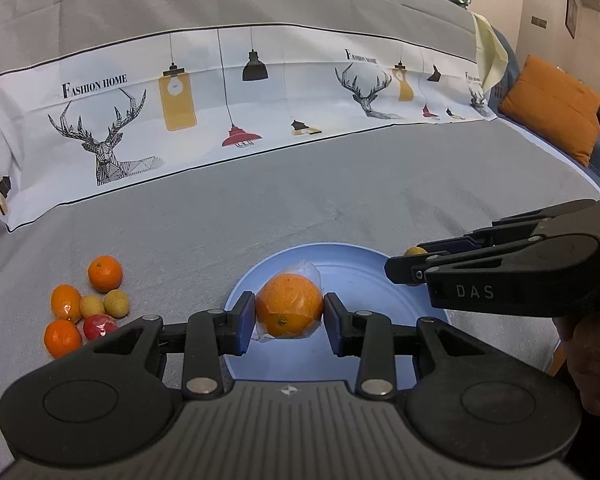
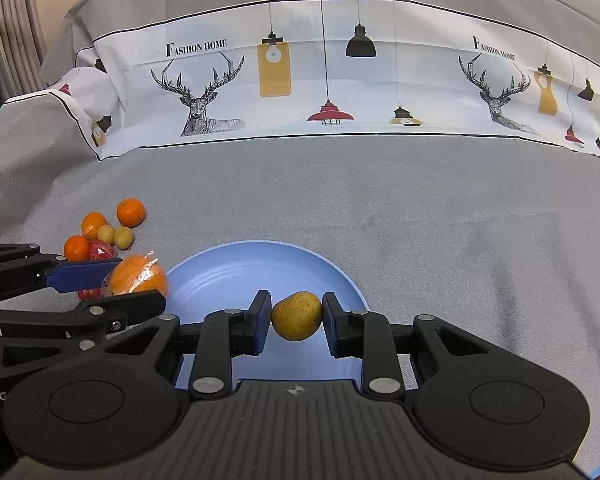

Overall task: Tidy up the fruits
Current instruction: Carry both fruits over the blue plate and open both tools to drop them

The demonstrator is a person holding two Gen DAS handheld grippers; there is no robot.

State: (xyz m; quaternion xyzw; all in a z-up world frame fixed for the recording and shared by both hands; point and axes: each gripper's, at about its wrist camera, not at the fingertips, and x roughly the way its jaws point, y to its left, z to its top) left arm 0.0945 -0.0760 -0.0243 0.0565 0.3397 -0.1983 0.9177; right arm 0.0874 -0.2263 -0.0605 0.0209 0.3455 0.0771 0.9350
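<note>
My left gripper [image 1: 289,322] is shut on a plastic-wrapped orange [image 1: 289,308] and holds it over the near left part of the blue plate [image 1: 364,276]. My right gripper [image 2: 296,316] is shut on a small yellow-brown fruit [image 2: 297,315] over the near side of the blue plate [image 2: 236,276]. In the left wrist view the right gripper [image 1: 410,264] comes in from the right with the yellow fruit [image 1: 415,251] just showing. In the right wrist view the left gripper [image 2: 132,280] holds the wrapped orange [image 2: 140,278] at the plate's left rim.
A pile of loose fruit lies on the grey cloth left of the plate: oranges [image 1: 105,273], two small yellow fruits [image 1: 117,303] and a red one [image 1: 99,326]. A printed cloth band [image 1: 220,92] runs across the back. An orange cushion [image 1: 552,108] sits at far right.
</note>
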